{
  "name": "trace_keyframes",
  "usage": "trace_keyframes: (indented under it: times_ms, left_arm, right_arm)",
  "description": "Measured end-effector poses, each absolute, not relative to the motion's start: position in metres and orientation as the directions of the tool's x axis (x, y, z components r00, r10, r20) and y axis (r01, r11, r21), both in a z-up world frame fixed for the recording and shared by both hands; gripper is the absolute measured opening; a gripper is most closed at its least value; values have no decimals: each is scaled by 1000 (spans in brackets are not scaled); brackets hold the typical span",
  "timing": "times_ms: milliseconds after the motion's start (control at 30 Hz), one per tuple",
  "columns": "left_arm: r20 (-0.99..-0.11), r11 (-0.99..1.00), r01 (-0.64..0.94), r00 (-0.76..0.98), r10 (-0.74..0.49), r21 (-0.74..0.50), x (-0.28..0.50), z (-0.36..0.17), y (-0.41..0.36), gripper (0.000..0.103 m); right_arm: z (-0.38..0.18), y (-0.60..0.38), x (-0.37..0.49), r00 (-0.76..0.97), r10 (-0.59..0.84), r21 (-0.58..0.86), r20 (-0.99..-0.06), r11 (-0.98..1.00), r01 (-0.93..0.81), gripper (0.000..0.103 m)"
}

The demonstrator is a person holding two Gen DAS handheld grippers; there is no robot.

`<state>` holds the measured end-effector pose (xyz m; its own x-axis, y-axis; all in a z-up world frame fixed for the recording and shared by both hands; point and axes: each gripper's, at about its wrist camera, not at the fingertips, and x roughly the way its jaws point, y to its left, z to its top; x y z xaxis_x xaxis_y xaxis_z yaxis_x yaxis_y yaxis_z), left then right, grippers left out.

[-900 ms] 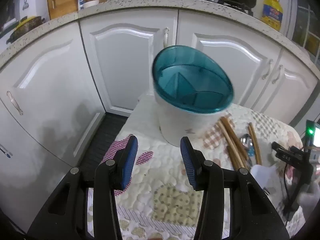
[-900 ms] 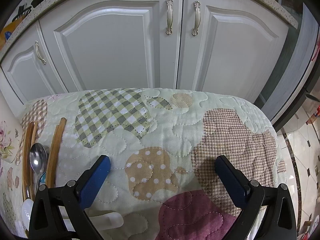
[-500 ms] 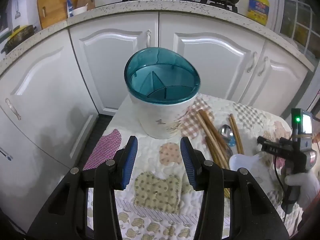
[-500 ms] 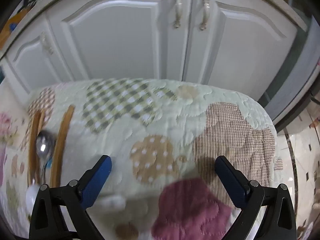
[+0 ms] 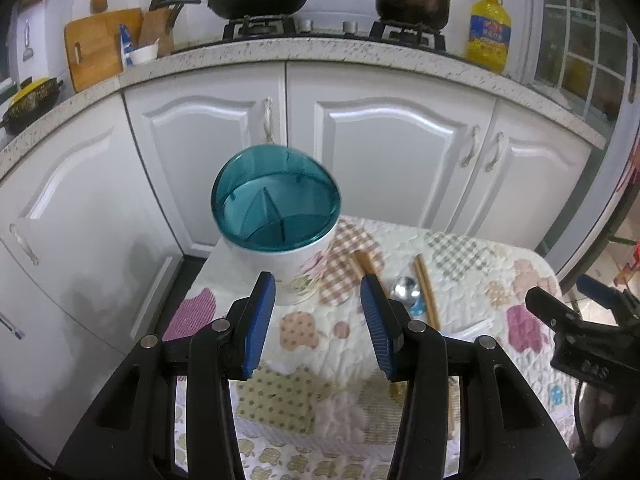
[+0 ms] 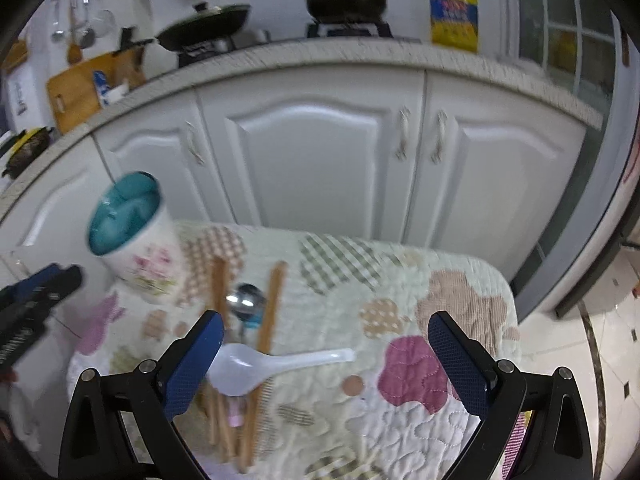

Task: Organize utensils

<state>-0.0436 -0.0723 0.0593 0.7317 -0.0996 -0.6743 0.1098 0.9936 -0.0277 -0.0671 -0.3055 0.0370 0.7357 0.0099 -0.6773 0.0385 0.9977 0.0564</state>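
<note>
A white utensil holder (image 5: 276, 216) with a teal divided insert stands at the far left of the quilt-covered table. My left gripper (image 5: 317, 284) hangs open just short of it, with nothing between its fingers. Right of the holder lie wooden chopsticks (image 5: 426, 288) and a metal spoon (image 5: 405, 288). In the right wrist view, my right gripper (image 6: 325, 322) is wide open above a white plastic spoon (image 6: 272, 364). That spoon lies across the chopsticks (image 6: 272, 304), beside the metal spoon (image 6: 246, 300). The holder (image 6: 132, 232) is far left there.
The patchwork quilt (image 6: 400, 280) covers a small table that drops to tiled floor on the right. White cabinet doors (image 5: 400, 152) stand close behind it. Above them is a counter with pans, a cutting board and a yellow oil bottle (image 5: 489, 28). Each gripper shows at the edge of the other's view.
Both grippers have drawn back and tilted up, so the counter now shows. The holder looks farther off in the left view. The white spoon and the holder have come into the right view.
</note>
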Motion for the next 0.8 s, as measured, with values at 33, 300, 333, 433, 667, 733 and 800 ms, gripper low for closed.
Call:
trace_keyframes:
  times_ms: [33,300,333,433,667,733,800]
  left_arm:
    - [-671,993,112,735,-103,-30,-44,61,-75,44]
    - [-643,992,123,756,-119,-39,-49,75,-81,44]
    - [-641,992,123,758,-119,-38,-50,76,-82,44]
    - [-634,991,127,764,-122,-39,-52,79,-82,44]
    - [-623,991,124,773,-123,-41,-52,86,-81,44]
    - [-622,991,124,774,-124,-43,-51,87,-80,44]
    - [-621,991,125,774,-124,-42,-51,87,-80,44]
  right_arm:
    - [41,-302,-66,739,10,51,-673,998,33,101]
    - [71,-283,-73,783,6,19,-622,1000,7,101]
    - [74,-281,-74,786,10,20,-618,1000,3,101]
    - [81,-277,-76,798,17,14,-602,1000,-10,101]
    - [89,-276,-78,812,17,15,-584,1000,-10,102]
    - [90,-276,-78,813,13,14,-583,1000,-6,102]
    - [90,-276,-77,811,10,13,-584,1000,-3,102]
